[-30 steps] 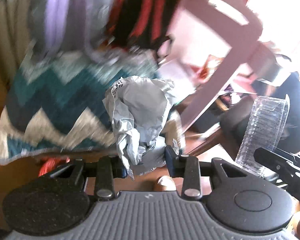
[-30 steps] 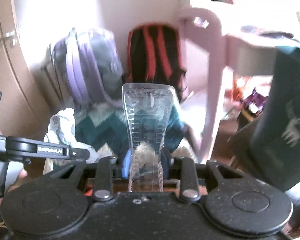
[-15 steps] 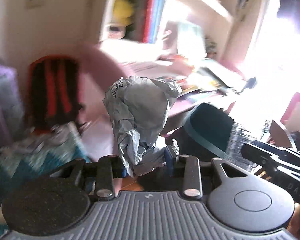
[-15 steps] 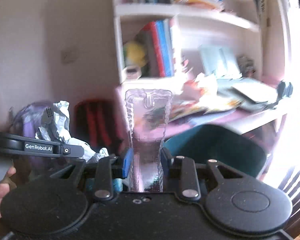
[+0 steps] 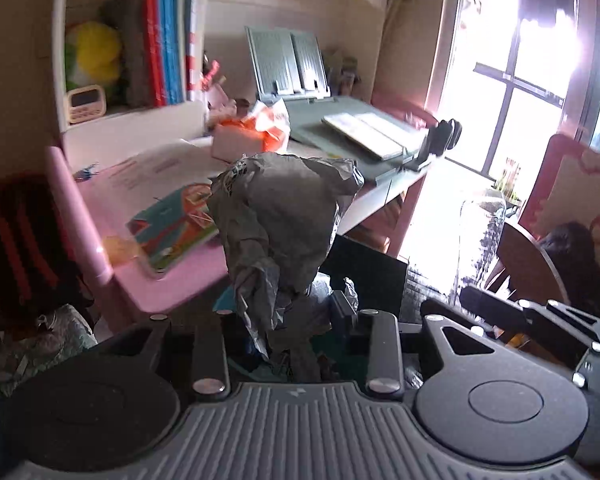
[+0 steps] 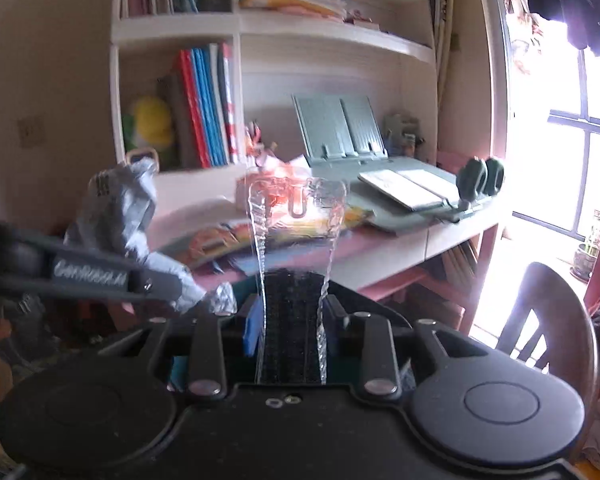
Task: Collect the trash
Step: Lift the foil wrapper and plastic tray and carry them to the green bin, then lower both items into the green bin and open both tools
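My left gripper (image 5: 290,312) is shut on a crumpled grey plastic bag (image 5: 280,232), held up in the air in front of a pink desk (image 5: 168,284). The bag also shows at the left of the right wrist view (image 6: 120,216). My right gripper (image 6: 292,320) is shut on a clear ribbed plastic package (image 6: 296,240), held upright. The package shows at the right of the left wrist view (image 5: 480,248), beside the left gripper. A dark bin (image 5: 364,276) stands under the desk, behind and below the bag.
The desk carries a colourful book (image 5: 172,232), an orange and white tissue pack (image 5: 256,132) and a grey book stand (image 6: 340,132). Shelves with books (image 6: 208,104) rise behind. A wooden chair (image 6: 548,320) stands at the right near the window. A red-striped backpack (image 5: 16,248) is at the left.
Both grippers have swung right and upward with their loads, from the backpacks and zigzag blanket to the desk, shelves and window. Both grips are unchanged.
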